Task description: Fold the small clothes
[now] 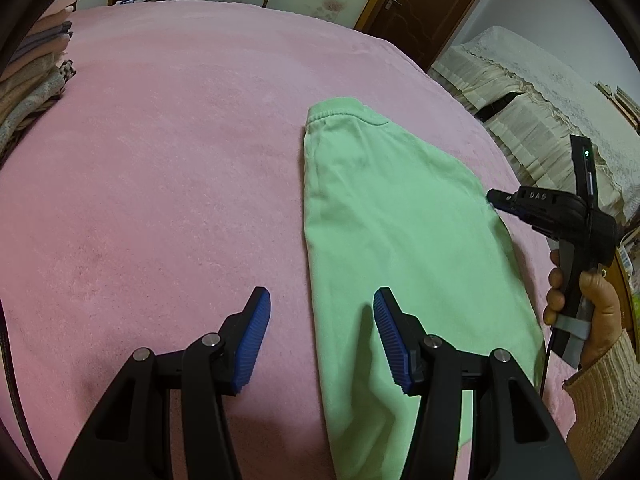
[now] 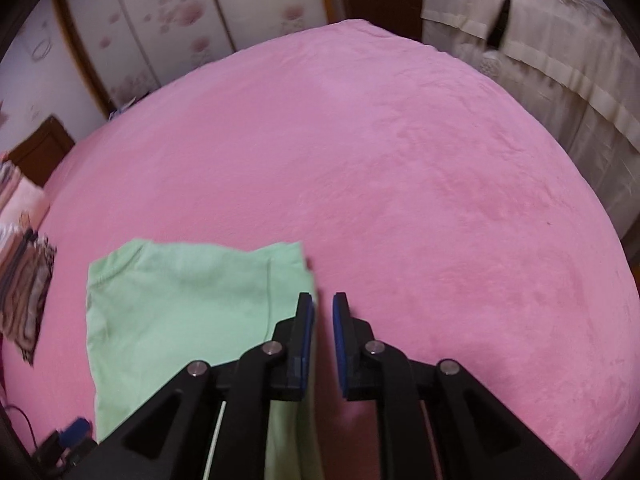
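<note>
A light green small garment [image 1: 384,216] lies folded lengthwise on the pink bedspread [image 1: 160,160], its ribbed hem at the far end. My left gripper [image 1: 322,300] is open and empty, hovering over the garment's near left edge. My right gripper [image 2: 323,304] is partly open with a narrow gap and holds nothing; it sits at the right edge of the garment [image 2: 180,300]. It also shows in the left wrist view [image 1: 494,196], held by a hand at the garment's right side.
A stack of folded clothes [image 1: 36,80] stands at the bed's far left, also seen in the right wrist view [image 2: 24,280]. A cream lace-covered piece of furniture [image 1: 540,120] stands beyond the bed's right edge. A wardrobe and a brown door [image 1: 424,8] stand behind.
</note>
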`<state>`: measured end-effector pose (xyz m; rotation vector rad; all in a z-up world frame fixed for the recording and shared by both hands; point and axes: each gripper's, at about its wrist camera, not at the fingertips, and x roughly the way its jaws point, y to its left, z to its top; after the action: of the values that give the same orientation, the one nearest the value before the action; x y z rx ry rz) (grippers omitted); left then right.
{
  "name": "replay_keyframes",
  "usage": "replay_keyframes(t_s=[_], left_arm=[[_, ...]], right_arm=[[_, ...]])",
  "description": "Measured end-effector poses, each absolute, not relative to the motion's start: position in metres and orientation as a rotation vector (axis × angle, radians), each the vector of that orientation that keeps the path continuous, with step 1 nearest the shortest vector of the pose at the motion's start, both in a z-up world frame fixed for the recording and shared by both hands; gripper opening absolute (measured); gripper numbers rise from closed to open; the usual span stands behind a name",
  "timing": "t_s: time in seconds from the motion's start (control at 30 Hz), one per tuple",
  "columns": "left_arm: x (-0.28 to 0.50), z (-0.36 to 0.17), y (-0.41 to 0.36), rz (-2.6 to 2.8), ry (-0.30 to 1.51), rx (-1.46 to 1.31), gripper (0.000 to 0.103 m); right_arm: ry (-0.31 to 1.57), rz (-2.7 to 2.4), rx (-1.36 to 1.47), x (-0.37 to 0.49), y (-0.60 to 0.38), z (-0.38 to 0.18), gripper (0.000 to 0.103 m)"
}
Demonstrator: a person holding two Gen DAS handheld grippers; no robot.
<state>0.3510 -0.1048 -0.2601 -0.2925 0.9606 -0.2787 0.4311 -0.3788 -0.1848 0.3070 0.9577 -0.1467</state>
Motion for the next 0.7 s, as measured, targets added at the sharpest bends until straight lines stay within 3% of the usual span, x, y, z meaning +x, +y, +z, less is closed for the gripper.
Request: replay_keyframes(t_s=[0.4,0.7], left_arm=[[0.330,-0.244,-0.127,-0.341,0.924,-0.238,0.053],[0.323,-0.251,-0.161,-0.380,0.969,-0.140,0.053]], right_arm=[[0.932,0.107,0.273,0.400,-0.337,-0.159,0.011],[1.035,0.088,0.163,0.364,-0.312,-0.184,0.011]])
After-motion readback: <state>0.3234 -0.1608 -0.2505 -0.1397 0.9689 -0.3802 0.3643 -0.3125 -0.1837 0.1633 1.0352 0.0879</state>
